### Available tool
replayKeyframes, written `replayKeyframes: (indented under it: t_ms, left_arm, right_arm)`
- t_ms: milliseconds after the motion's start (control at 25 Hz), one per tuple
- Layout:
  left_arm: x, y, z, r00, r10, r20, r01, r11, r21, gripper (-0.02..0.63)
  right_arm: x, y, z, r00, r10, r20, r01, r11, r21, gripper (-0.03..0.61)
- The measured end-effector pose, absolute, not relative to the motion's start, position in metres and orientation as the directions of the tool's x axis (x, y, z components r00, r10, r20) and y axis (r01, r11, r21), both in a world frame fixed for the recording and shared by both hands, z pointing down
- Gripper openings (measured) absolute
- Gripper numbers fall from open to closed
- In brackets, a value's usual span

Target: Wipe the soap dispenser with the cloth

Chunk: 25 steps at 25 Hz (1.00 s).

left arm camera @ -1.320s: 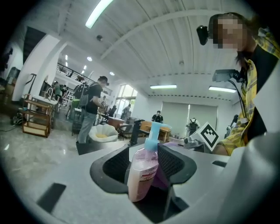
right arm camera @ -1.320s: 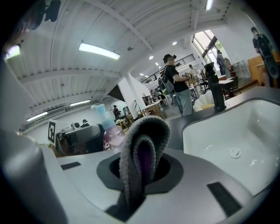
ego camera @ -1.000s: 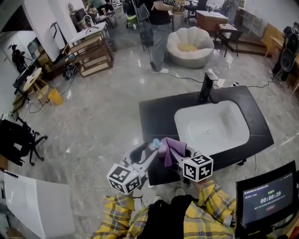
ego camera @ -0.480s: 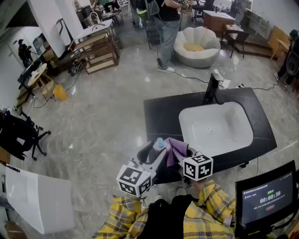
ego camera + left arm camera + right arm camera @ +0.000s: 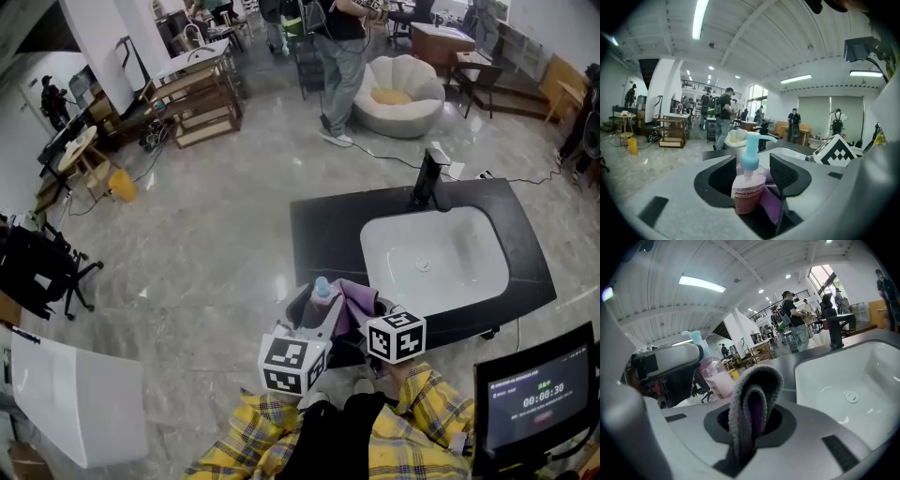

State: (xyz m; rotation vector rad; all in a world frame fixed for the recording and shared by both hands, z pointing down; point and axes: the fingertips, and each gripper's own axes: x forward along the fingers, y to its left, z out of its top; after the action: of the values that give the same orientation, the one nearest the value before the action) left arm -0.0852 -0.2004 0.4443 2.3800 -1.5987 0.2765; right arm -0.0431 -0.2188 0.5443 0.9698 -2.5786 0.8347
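A pink soap dispenser (image 5: pixel 322 289) with a light-blue pump hangs over the near left corner of the black counter (image 5: pixel 323 234). My left gripper (image 5: pixel 317 307) is shut on its body (image 5: pixel 749 188); the jaws have just been opening slightly with the bottle still between them. The purple-grey cloth (image 5: pixel 354 300) lies against the dispenser's right side. My right gripper (image 5: pixel 364 317) is shut on a fold of that cloth (image 5: pixel 752 411). In the right gripper view the dispenser (image 5: pixel 716 377) stands just left of the cloth.
A white sink basin (image 5: pixel 436 255) is set in the counter, with a black faucet (image 5: pixel 429 178) at its far edge. A monitor (image 5: pixel 534 398) stands at the near right. People, shelves and a round chair (image 5: pixel 403 94) are far off across the marble floor.
My left gripper has swung to the right, its marker cube now closer to the right one. The dispenser and cloth stay together over the counter's corner.
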Motion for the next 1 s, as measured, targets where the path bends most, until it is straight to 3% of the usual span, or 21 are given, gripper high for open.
replayKeyframes:
  t_ms: [240,560,1000]
  left_arm:
    - [-0.087,-0.21,0.449,0.283,-0.905,0.317,-0.959,-0.278,0.061,0.195]
    - [-0.082,-0.212,0.455,0.198,-0.938,0.284,-0.975,-0.22,-0.045,0.298]
    - [-0.084,-0.225,0.466,0.174,-0.948,0.265,-0.96,-0.224,-0.17,0.298]
  right_arm:
    - [-0.041,-0.222,0.543,-0.741,-0.526,0.418,-0.671,0.613,-0.417,0.042]
    - [-0.042,-0.22,0.542,-0.738,-0.54,0.404,-0.674,0.61,-0.416,0.043]
    - [-0.036,-0.225,0.543,-0.737,-0.55,0.393,-0.676,0.608,-0.416,0.043]
